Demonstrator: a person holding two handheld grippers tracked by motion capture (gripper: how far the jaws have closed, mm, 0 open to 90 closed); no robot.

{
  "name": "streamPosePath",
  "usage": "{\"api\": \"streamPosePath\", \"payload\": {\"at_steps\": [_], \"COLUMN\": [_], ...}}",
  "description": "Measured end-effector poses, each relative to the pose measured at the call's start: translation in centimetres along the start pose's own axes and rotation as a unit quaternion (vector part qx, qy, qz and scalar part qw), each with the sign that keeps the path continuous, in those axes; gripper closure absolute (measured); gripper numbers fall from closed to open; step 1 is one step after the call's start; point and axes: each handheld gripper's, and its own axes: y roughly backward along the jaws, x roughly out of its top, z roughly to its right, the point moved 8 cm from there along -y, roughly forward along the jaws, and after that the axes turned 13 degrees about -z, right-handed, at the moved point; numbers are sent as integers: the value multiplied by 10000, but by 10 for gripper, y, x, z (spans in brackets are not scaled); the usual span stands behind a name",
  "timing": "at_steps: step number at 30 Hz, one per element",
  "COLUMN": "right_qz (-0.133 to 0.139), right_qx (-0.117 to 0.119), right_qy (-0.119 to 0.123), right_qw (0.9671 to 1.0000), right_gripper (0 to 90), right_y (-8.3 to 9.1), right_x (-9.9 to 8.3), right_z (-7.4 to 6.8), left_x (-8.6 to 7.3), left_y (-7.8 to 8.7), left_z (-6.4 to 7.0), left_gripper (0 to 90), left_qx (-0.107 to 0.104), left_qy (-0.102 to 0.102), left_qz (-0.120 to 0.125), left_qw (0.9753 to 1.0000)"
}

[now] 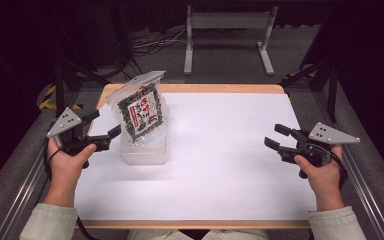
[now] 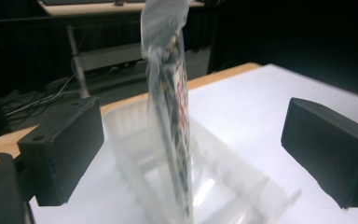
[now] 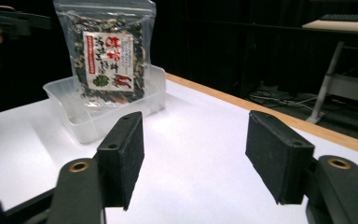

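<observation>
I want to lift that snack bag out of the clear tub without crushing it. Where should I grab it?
Grip the flat sealed top strip of the bag, which stands upright above the tub. Come in edge-on with the left gripper, already open beside it, one jaw on each face: the strip is thin, empty and clear of the tub's walls.

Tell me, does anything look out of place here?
Only the snack pouch: it stands on edge in the clear plastic tub, leaning and rising above the rim. No spill or damage shows.
</observation>
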Motion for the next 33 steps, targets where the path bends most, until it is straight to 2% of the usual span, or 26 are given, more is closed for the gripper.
{"api": "streamPosePath", "payload": {"at_steps": [6,10,15,19,21,29,31,33], "right_qz": [-243,-346,-441,-559,-613,-728,-809,-857], "right_qx": [-184,-286,-371,-423,-475,-532,-566,-510], "right_qy": [-51,-124,-228,-258,-219,-344,-316,-444], "right_qw": [9995,9989,9981,9972,9967,9953,9946,9940], "right_gripper": [324,305,284,276,273,271,271,271], "right_y": [3,5,6,3,1,-5,-8,-11], "right_x": [-21,-34,-49,-59,-65,-85,-93,-100], "right_z": [8,12,16,17,18,18,19,17], "left_x": [-25,-43,-71,-91,-98,-121,-129,-135], "left_y": [14,17,7,0,-3,-12,-16,-19], "left_z": [10,17,27,30,30,31,30,28], "left_gripper": [53,49,47,47,48,47,59,67], "left_qx": [-61,-166,-283,-438,-420,-409,-440,-463], "left_qy": [-61,38,48,241,206,161,200,275], "left_qz": [-164,-311,-605,-694,-727,-924,-954,-1021], "left_qw": [9998,9994,9978,9963,9963,9948,9943,9933]}}
